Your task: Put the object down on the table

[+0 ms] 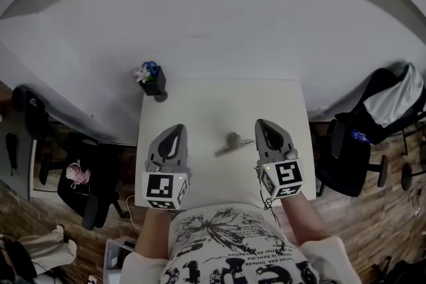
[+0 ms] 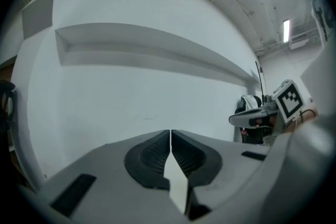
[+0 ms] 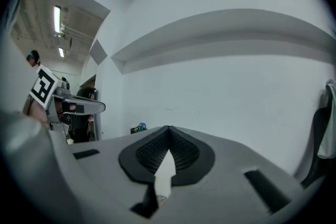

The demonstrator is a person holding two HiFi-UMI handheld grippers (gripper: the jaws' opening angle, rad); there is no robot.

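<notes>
Metal object (image 1: 233,142) lies on the table (image 1: 213,100), so my left gripper (image 1: 174,136) and right gripper (image 1: 265,130) hover clear, jaws pressed together, empty.

the tabletop (image 1: 219,106) is mostly bare. a metal clip (image 1: 232,142) lies between the left claw (image 1: 176,131) and right claw (image 1: 264,124); a black pot (image 1: 154,84) stands at the far left corner. chairs (image 1: 349,153) flank both sides.

White table (image 1: 200,110) with metal object (image 1: 232,143), black pot (image 1: 154,85)
</notes>
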